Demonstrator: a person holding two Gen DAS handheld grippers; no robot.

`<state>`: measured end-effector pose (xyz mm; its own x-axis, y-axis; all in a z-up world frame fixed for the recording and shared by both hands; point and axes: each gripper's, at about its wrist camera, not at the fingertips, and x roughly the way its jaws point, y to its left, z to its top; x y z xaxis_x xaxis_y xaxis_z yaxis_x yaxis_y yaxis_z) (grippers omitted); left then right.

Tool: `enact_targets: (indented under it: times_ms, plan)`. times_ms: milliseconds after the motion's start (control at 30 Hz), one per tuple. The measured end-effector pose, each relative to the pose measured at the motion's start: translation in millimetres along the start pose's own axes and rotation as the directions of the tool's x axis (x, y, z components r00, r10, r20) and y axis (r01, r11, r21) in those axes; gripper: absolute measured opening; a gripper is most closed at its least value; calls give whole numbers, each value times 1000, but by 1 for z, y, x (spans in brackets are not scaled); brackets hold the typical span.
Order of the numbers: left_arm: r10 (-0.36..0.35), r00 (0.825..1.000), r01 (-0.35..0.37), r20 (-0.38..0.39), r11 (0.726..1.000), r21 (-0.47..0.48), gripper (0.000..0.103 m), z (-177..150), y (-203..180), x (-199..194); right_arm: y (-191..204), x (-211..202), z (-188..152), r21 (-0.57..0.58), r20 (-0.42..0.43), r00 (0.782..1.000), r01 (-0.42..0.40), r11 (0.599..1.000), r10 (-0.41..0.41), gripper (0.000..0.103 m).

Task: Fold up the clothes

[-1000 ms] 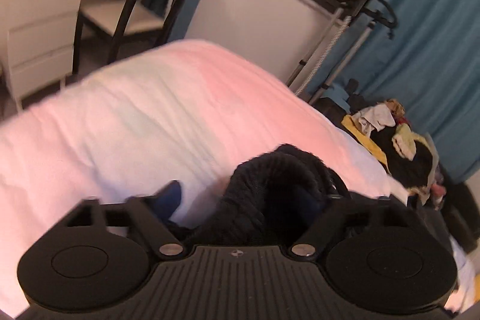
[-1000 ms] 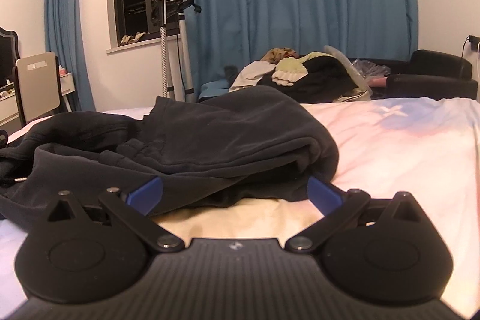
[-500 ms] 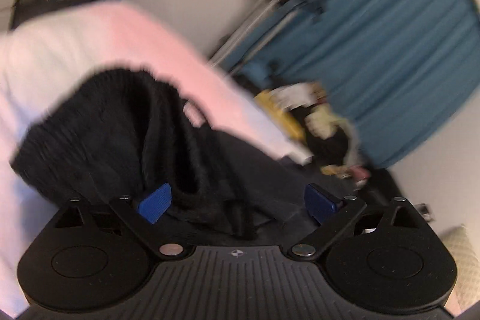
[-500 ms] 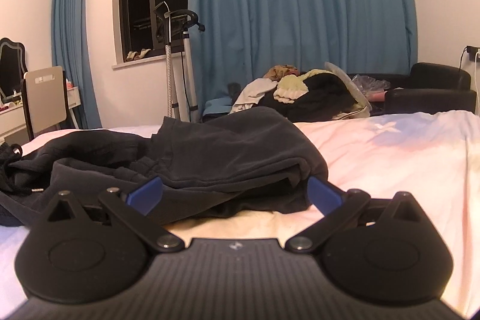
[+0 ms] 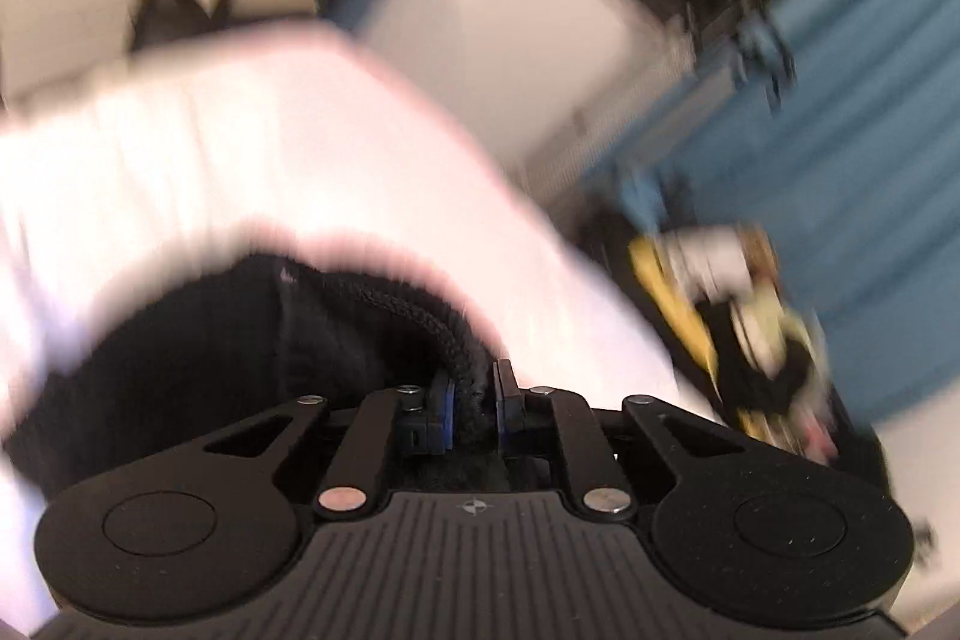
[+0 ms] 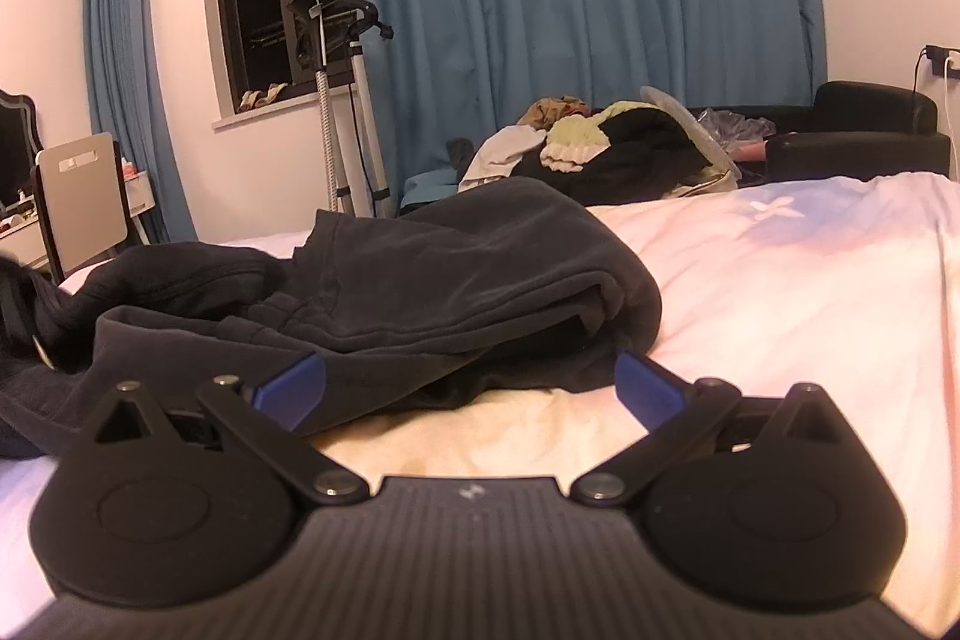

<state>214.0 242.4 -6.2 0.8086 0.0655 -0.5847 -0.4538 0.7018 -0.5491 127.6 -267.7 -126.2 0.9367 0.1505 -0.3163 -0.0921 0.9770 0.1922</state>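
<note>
A black garment [image 6: 420, 292] lies partly folded on the pale pink bed sheet [image 6: 780, 292]. In the right wrist view my right gripper [image 6: 471, 391] is open and empty, low over the sheet, just in front of the garment's near fold. In the blurred left wrist view my left gripper [image 5: 471, 400] is shut on a ribbed black hem [image 5: 420, 322] of the garment, which bunches to the left over the sheet [image 5: 270, 148].
A heap of other clothes [image 6: 600, 148] lies beyond the bed's far edge, by a black sofa [image 6: 852, 130] and blue curtains [image 6: 570, 10]. A garment steamer stand [image 6: 336, 100] and a chair [image 6: 84, 196] stand at the left.
My left gripper has closed on the garment's ribbed hem and swung back toward the bed. My right gripper stays open and has backed slightly away from the garment.
</note>
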Motion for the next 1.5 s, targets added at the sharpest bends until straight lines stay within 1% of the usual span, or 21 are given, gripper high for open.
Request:
enact_targets:
  times_ms: [67, 133, 200, 267, 300, 367, 400, 433, 600, 700, 767, 867, 900, 933, 967, 1000, 1100, 1167, 1267, 1367, 1500]
  plan:
    - [22, 996, -23, 83, 1000, 11, 14, 17, -7, 16, 0, 1, -1, -11, 27, 1000, 4, 1000, -3, 103]
    - [47, 989, -53, 137, 998, 36, 14, 23, -10, 38, 0, 6, -3, -25, 31, 999, 5, 1000, -4, 103]
    - [79, 984, -92, 158, 993, 74, 14, 22, -12, 63, -1, 12, -6, -23, 13, 1000, -3, 1000, 4, 103]
    - [107, 982, -124, 154, 987, 104, 15, 20, -13, 83, -1, 20, -10, -17, -10, 1000, -10, 1000, 10, 103]
    - [121, 982, -139, 148, 983, 118, 19, 18, -13, 93, -1, 22, -11, -14, -17, 1000, -13, 1000, 13, 103]
    - [158, 980, -174, 120, 975, 139, 52, 17, -14, 104, -1, 26, -12, -12, -17, 1000, -24, 1000, 24, 103]
    - [163, 980, -179, 112, 971, 158, 82, 14, -15, 102, -1, 27, -11, -17, -15, 999, -35, 999, 34, 103]
    - [152, 981, -173, 119, 967, 189, 91, 8, -20, 93, 0, 27, -11, -24, -12, 999, -46, 999, 46, 103]
    - [96, 984, -142, 148, 928, 345, 93, -20, -42, 46, 11, 19, -6, -55, 8, 993, -120, 991, 121, 103]
    - [60, 985, -125, 160, 892, 435, 97, -37, -55, 19, 18, 6, -1, -93, 34, 987, -151, 984, 155, 103]
    - [43, 986, -120, 164, 862, 492, 97, -56, -65, -2, 20, -3, 3, -98, 42, 983, -172, 980, 177, 103]
    - [20, 976, -140, 218, 820, 554, 97, -89, -77, -42, 20, -18, 9, -111, 66, 978, -188, 976, 196, 103]
    - [8, 971, -144, 238, 814, 563, 97, -100, -80, -56, 20, -22, 10, -118, 75, 977, -191, 974, 201, 103]
    - [-8, 966, -142, 257, 816, 560, 97, -110, -82, -71, 21, -27, 12, -124, 84, 975, -194, 973, 206, 103]
    - [-25, 964, -130, 266, 827, 548, 97, -120, -84, -85, 21, -31, 13, -129, 92, 973, -198, 972, 211, 103]
    - [-41, 964, -106, 262, 846, 523, 97, -131, -84, -97, 22, -34, 14, -133, 96, 971, -203, 970, 217, 103]
    - [-73, 976, -32, 207, 887, 461, 97, -164, -81, -120, 22, -42, 17, -131, 96, 965, -229, 964, 243, 103]
    - [-71, 979, -17, 190, 906, 423, 97, -191, -80, -131, 19, -46, 18, -105, 86, 962, -251, 962, 260, 103]
    - [-115, 982, 37, 152, 897, 440, 97, -220, -79, -132, 15, -54, 19, -72, 64, 965, -251, 965, 256, 103]
    - [-118, 987, 54, 108, 882, 468, 97, -232, -85, -117, 20, -54, 25, -97, 32, 961, -270, 958, 274, 103]
    - [-112, 988, 48, 108, 881, 471, 97, -248, -74, -94, 39, -28, 43, -143, 2, 957, -286, 948, 289, 103]
